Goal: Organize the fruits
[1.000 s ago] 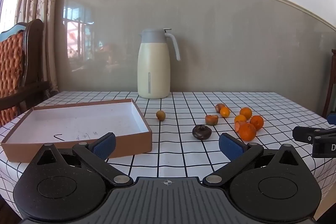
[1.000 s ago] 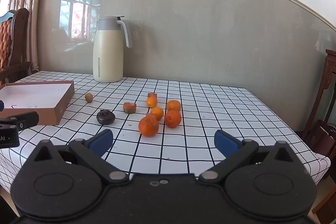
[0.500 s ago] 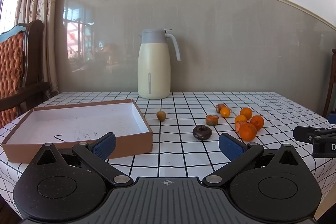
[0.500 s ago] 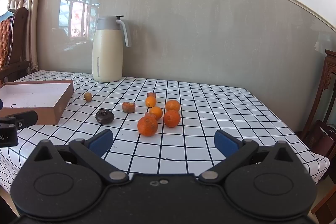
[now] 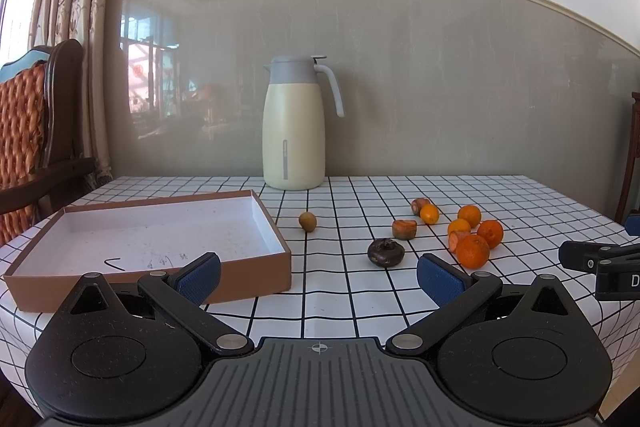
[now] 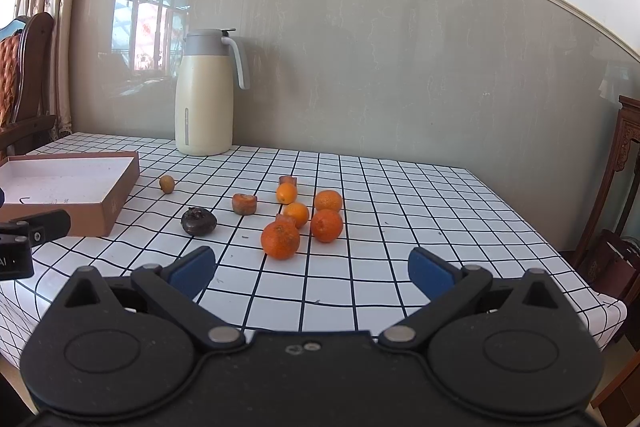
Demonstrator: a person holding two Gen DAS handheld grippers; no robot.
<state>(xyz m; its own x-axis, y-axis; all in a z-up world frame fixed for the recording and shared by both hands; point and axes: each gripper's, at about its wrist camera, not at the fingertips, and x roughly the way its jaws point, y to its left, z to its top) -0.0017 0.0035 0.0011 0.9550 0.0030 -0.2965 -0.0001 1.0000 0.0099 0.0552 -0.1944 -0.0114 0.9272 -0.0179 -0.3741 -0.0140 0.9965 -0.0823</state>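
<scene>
- The left gripper [image 5: 318, 274] hovers above the near edge of the table [image 5: 360, 291], jaws spread wide with nothing between the blue pads
- The right gripper [image 6: 311, 272] hovers over the same checked cloth, jaws likewise wide apart and empty
- The fruits lie loose on the cloth, all outside the box [image 5: 276, 271], which sits at the left of the table with only pen marks on its white floor
- A small kiwi [image 5: 307, 221] lies just right of the box, apart from the rest
- A dark round fruit [image 6: 198, 221] sits near the middle; a brown-orange piece [image 6: 244, 204] lies just behind it to the right
- The large orange [image 6: 280, 240] sits nearest the right gripper, with four smaller oranges [image 6: 327, 225] clustered close behind it
- A cream jug [image 5: 293, 123] stands upright at the wall
</scene>
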